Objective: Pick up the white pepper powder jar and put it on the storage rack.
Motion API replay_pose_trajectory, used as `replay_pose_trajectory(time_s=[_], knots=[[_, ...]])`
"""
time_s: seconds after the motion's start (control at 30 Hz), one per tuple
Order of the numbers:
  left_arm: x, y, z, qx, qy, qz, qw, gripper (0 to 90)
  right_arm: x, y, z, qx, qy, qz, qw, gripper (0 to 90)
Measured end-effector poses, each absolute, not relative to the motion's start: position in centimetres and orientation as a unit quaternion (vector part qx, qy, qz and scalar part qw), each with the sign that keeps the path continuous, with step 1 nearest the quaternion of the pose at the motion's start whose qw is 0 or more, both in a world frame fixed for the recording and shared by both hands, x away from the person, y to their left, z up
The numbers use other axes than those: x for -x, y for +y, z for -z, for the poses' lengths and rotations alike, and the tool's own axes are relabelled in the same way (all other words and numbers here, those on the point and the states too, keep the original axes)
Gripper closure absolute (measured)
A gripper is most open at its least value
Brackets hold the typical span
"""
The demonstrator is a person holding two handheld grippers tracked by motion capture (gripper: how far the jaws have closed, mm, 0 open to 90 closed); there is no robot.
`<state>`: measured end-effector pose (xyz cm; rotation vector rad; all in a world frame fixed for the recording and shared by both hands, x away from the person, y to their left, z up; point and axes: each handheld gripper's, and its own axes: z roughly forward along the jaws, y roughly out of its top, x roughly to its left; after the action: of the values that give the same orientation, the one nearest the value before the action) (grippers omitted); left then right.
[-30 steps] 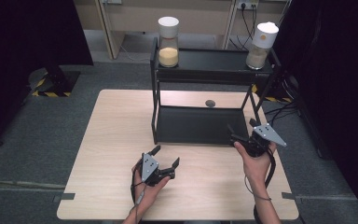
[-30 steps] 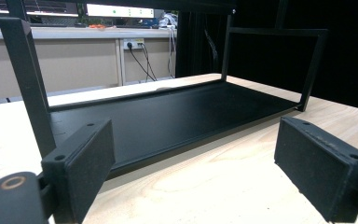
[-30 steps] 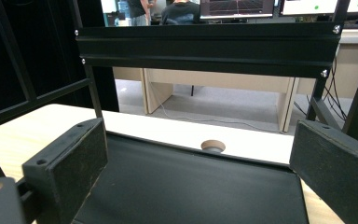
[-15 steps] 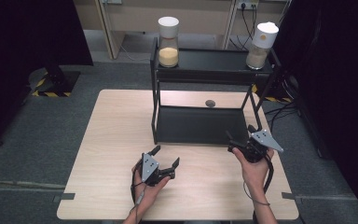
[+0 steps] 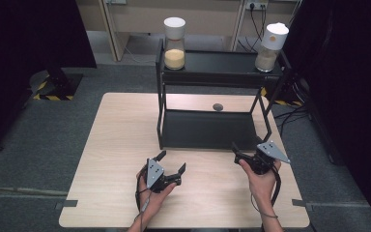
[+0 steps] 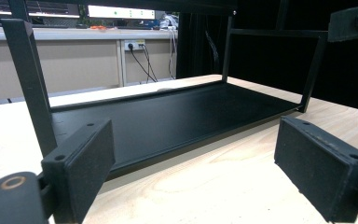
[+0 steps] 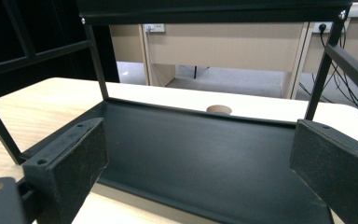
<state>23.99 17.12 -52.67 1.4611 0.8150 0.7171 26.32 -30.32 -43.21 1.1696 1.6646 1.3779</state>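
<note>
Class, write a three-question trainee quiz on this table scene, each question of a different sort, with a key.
1. True or false: the left claw holds a jar.
2. What fills the white-lidded glass jar at the top left of the black two-tier metal rack? A) yellow grains B) water C) nothing
3. Fill in: the small round grey object lies on the light wooden table, ____ the rack.

Key: 1 false, its jaws stand open; 2 A; 3 behind.

A light wooden table (image 5: 116, 145) carries a black two-tier rack (image 5: 207, 130) and a small round disc (image 5: 218, 107).
</note>
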Motion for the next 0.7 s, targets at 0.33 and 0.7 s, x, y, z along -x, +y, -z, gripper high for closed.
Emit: replay_pose_trajectory(time_s=[0.33, 0.7], knots=[[-24.0, 17.1, 52.7, -0.633, 0.354, -0.311, 0.614, 11.7, -26.0, -30.4, 44.1, -0.455, 0.641, -0.523, 0.331, 4.7], [-24.0, 17.1, 52.7, -0.633, 0.355, -0.311, 0.614, 11.7, -25.6, -30.6, 44.8, -0.461, 0.643, -0.518, 0.326, 4.8]])
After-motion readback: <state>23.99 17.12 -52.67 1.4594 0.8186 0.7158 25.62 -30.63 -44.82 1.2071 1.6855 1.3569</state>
